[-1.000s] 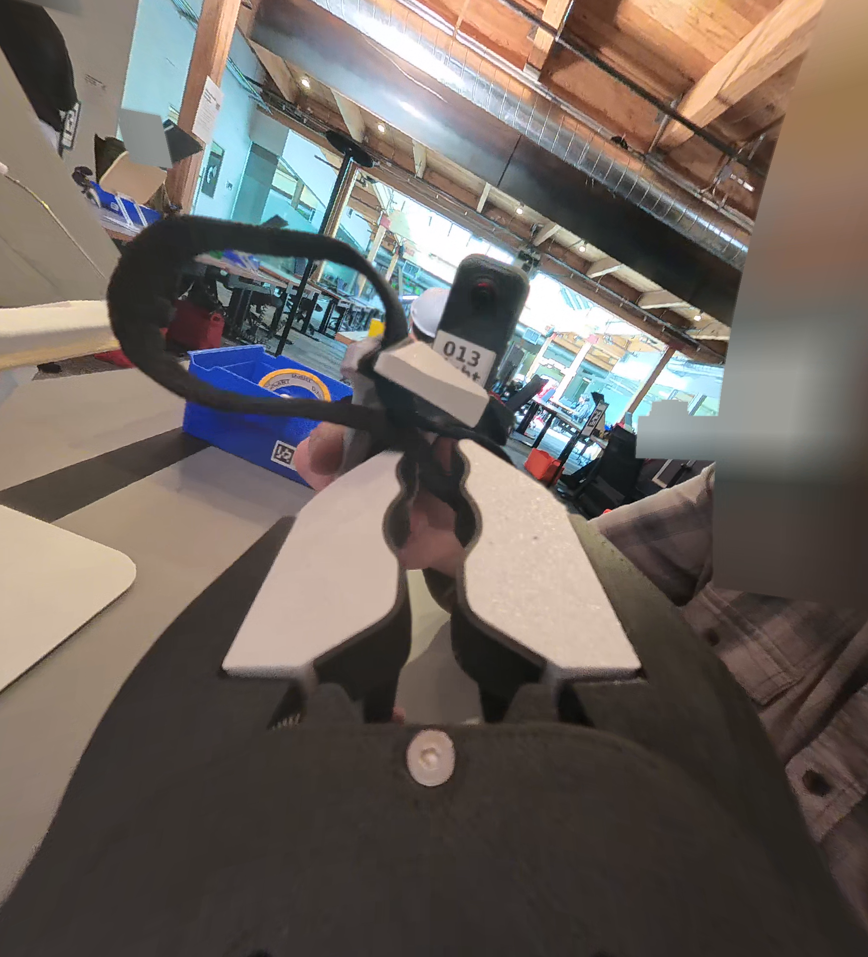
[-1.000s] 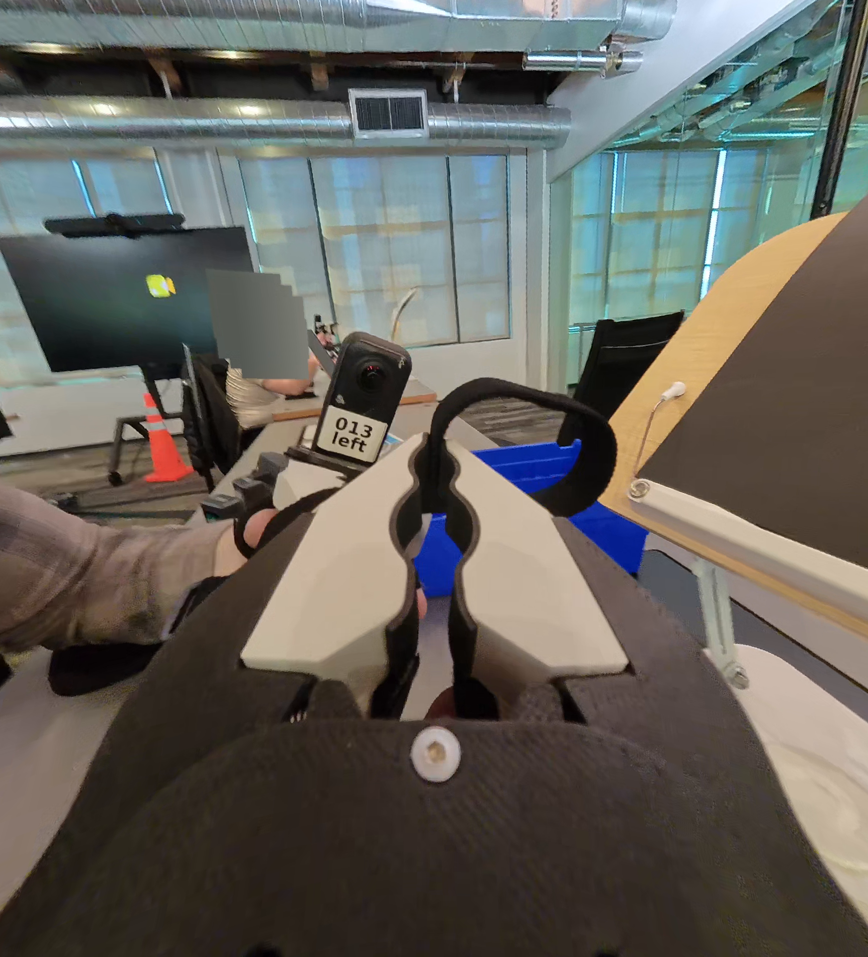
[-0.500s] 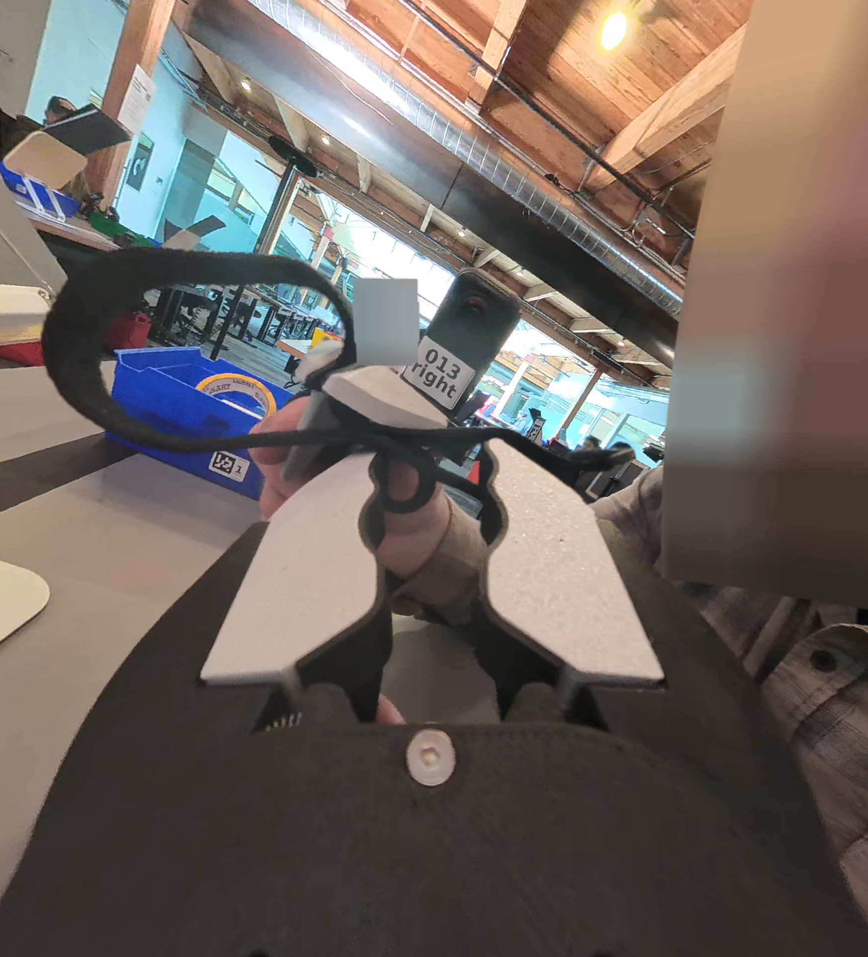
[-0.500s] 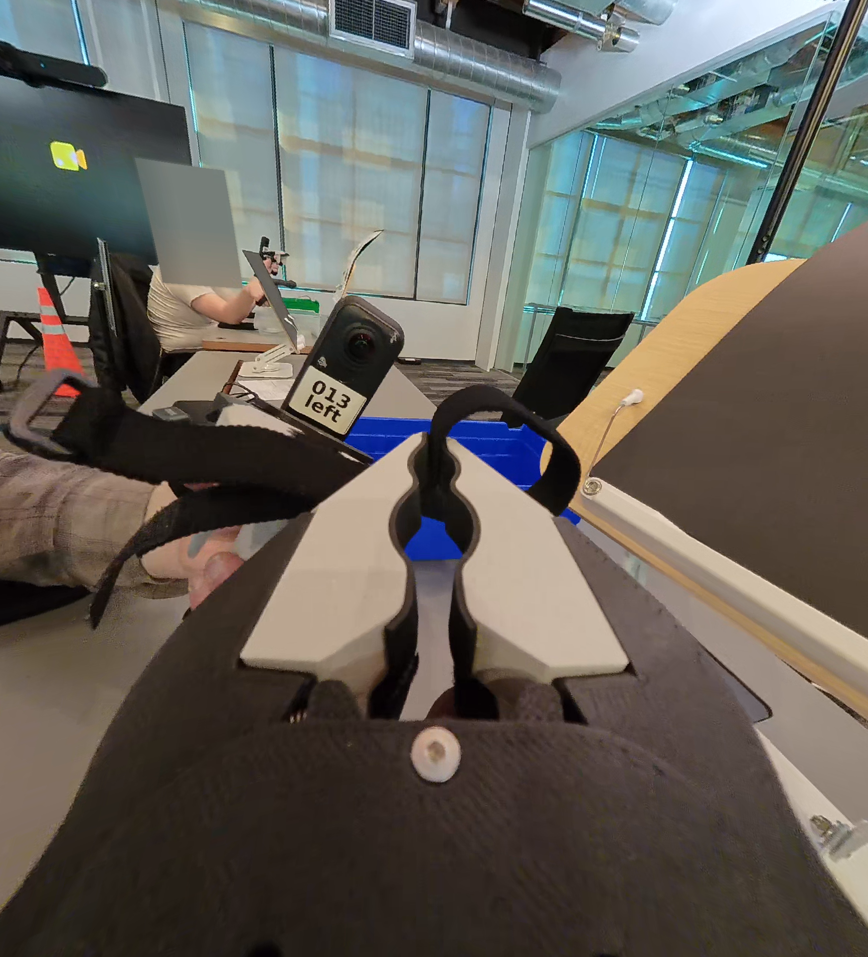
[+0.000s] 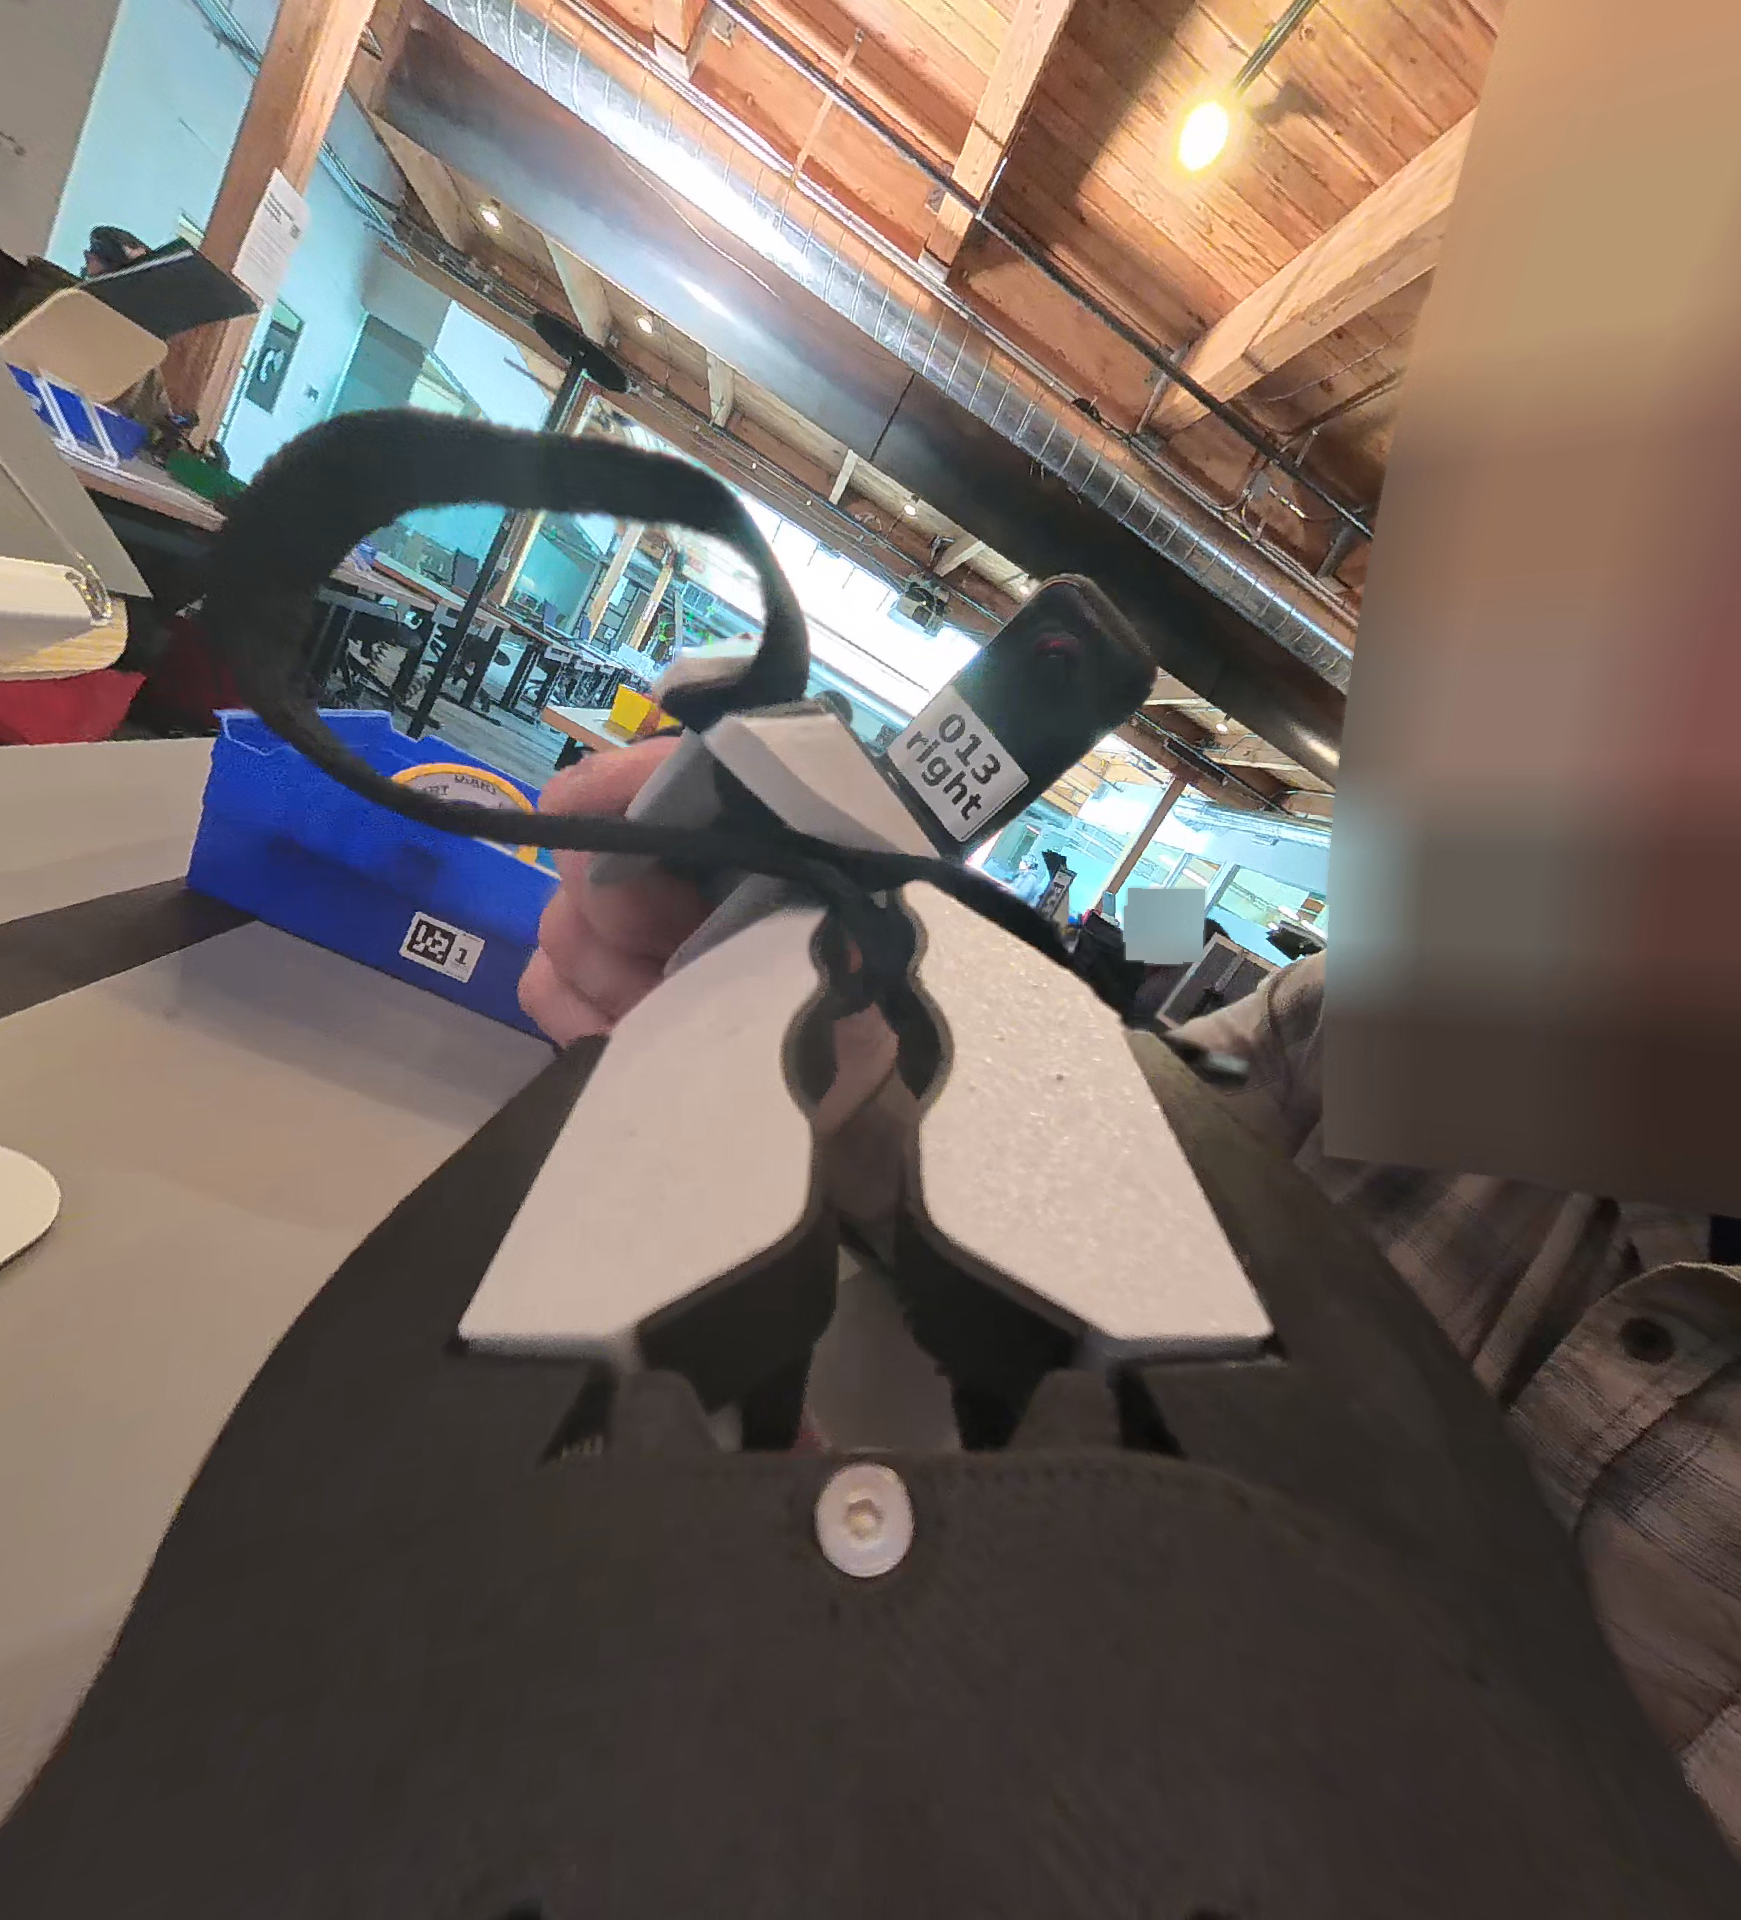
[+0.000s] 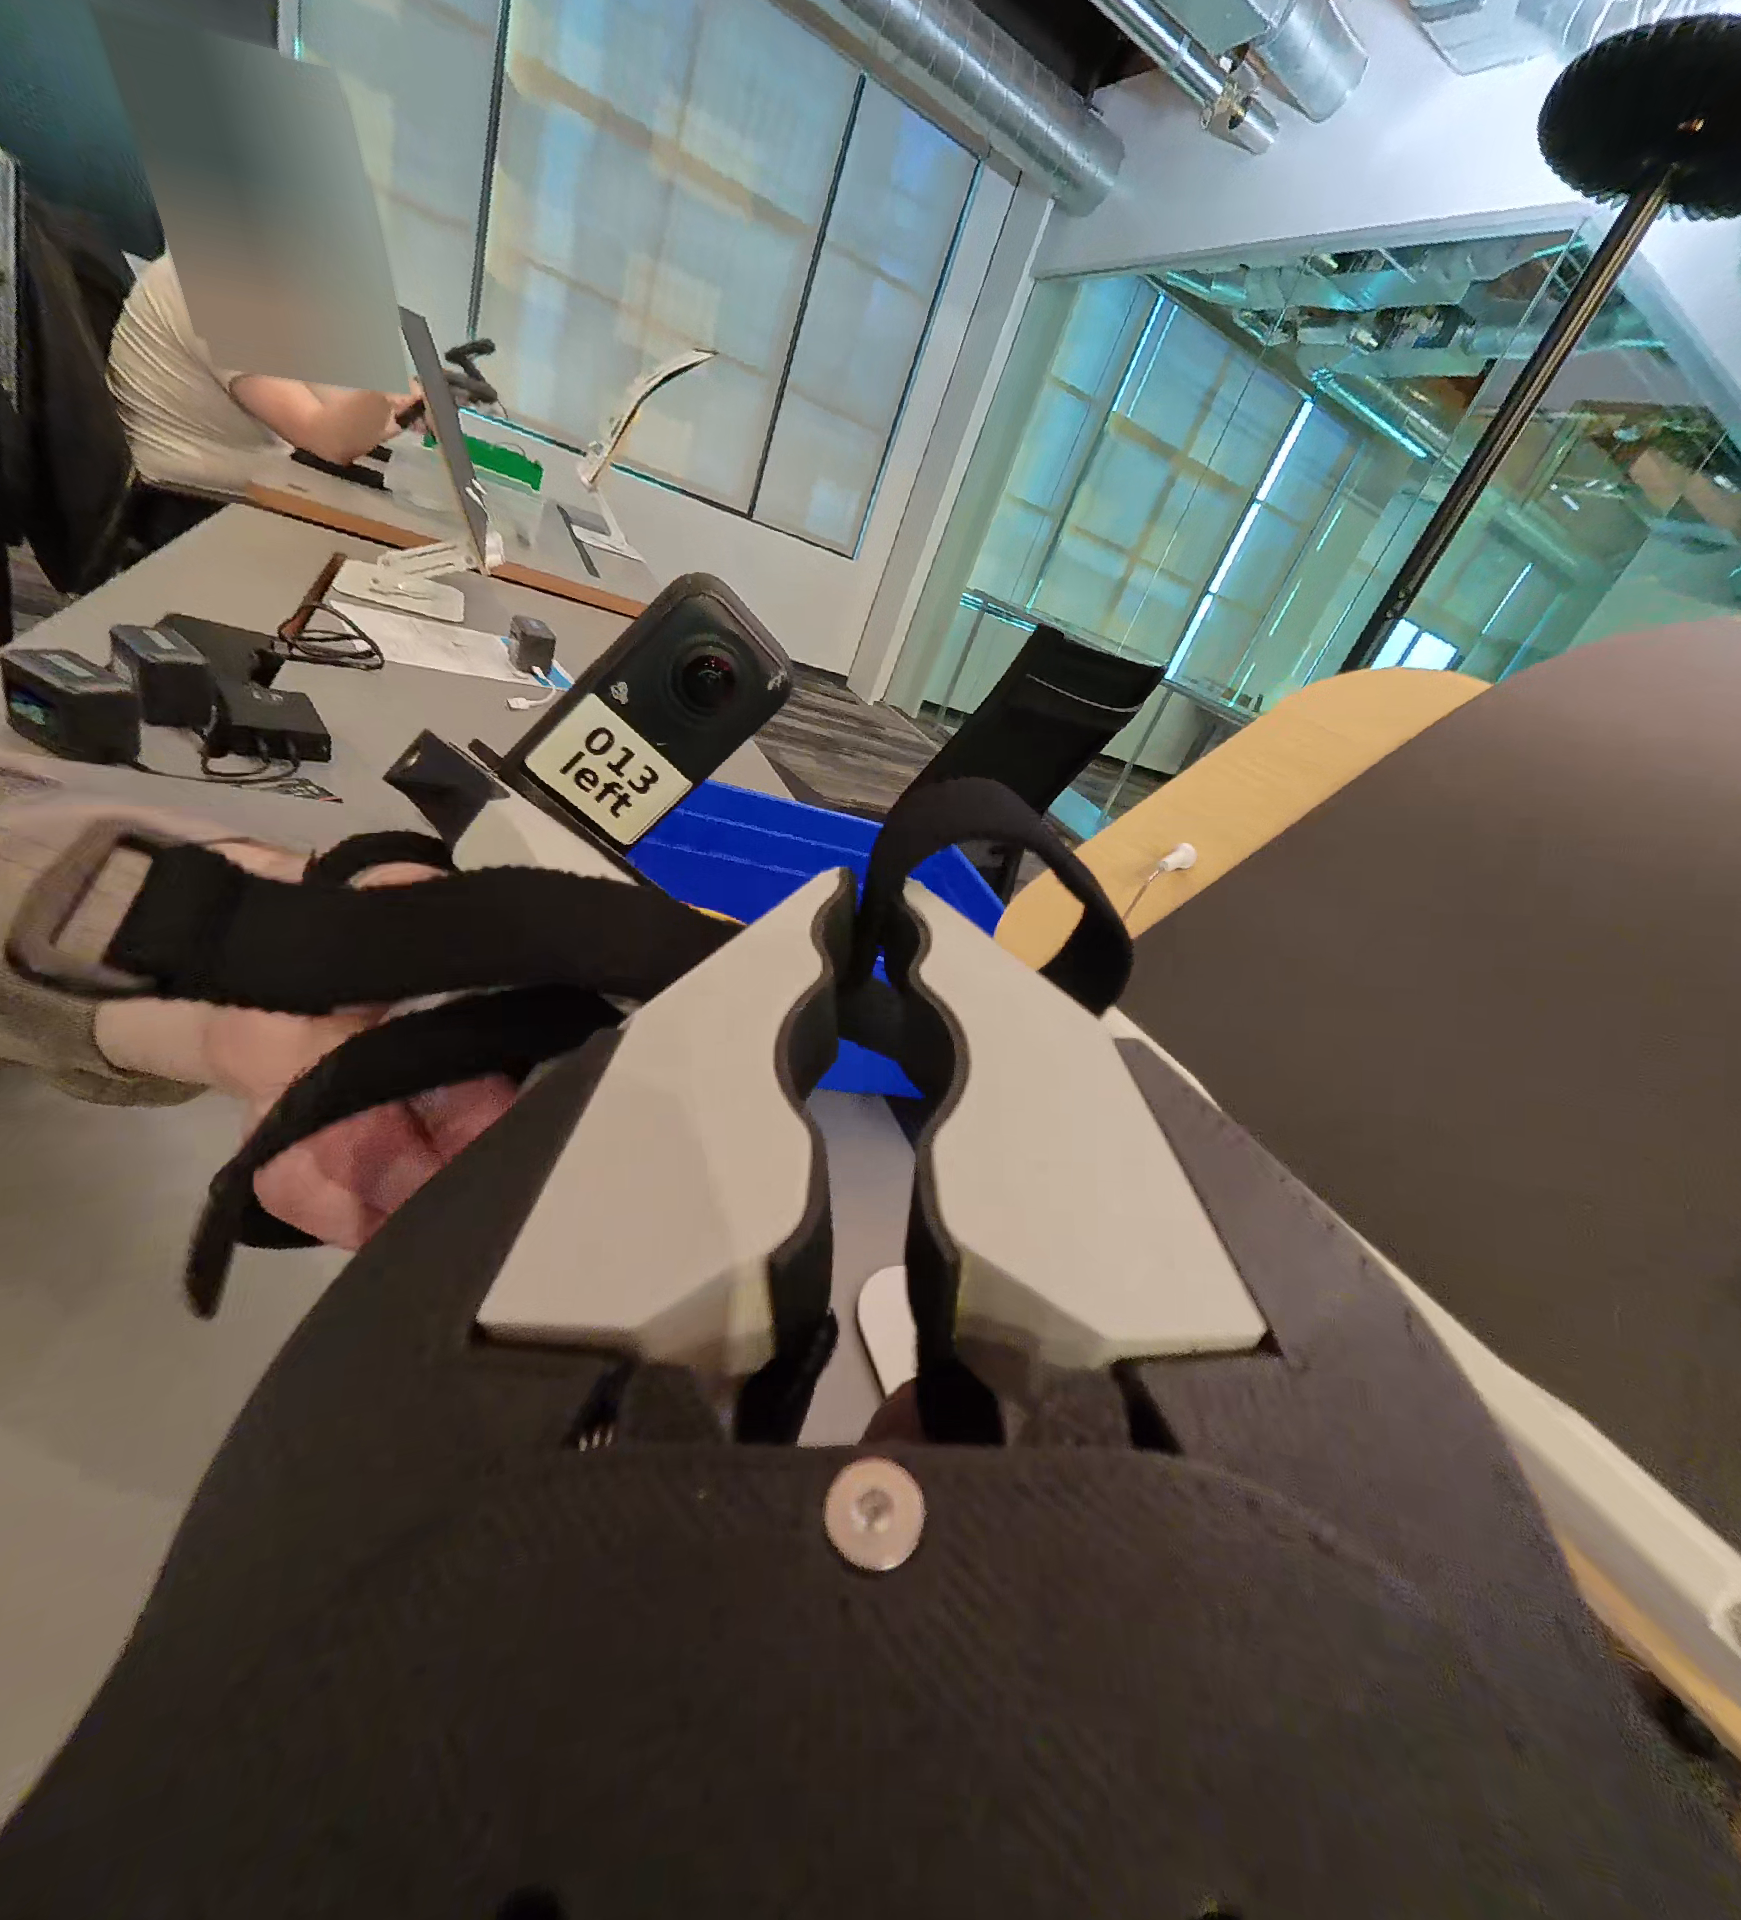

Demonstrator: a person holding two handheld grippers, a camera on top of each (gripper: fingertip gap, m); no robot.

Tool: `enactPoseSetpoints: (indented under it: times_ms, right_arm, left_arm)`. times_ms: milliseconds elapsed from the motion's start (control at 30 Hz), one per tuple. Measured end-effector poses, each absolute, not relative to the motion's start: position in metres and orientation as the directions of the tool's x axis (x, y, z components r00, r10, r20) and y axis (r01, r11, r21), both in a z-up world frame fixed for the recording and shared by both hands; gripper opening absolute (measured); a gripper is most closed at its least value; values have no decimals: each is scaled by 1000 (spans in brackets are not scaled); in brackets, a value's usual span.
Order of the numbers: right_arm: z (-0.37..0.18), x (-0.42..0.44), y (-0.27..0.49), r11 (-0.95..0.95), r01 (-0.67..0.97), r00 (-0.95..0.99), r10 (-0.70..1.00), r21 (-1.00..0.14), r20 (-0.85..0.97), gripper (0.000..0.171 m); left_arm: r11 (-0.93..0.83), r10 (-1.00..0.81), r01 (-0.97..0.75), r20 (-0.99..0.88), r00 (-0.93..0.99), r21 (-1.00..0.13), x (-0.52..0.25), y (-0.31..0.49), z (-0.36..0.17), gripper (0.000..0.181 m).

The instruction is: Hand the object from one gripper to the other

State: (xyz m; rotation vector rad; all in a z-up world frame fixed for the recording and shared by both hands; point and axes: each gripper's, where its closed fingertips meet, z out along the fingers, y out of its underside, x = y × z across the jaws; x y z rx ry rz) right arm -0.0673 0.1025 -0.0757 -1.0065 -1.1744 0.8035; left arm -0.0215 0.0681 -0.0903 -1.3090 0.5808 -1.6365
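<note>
black fabric strap (image 5: 492, 488) (image 6: 409, 935), looped, held off the tabletop, pinched at both tools' tips; buckle end dangling.

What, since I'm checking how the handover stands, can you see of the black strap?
The black strap looks like soft woven fabric and is held in the air, off the table. One part arches into a loop. A grey ring ends one side, and a loose tail droops over a hand. The right gripper pinches it, and the left gripper seems closed on it too.
</note>
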Motion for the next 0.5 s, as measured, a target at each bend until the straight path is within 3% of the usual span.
enactPoseSetpoints:
  times_ms: [500]
  right_arm:
    - [-65, -62, 95, 457, 37, 222, 863, -889, 453, 12]
  left_arm:
    - [-457, -873, 400, 487, -32, -794, -20, 63, -88, 2]
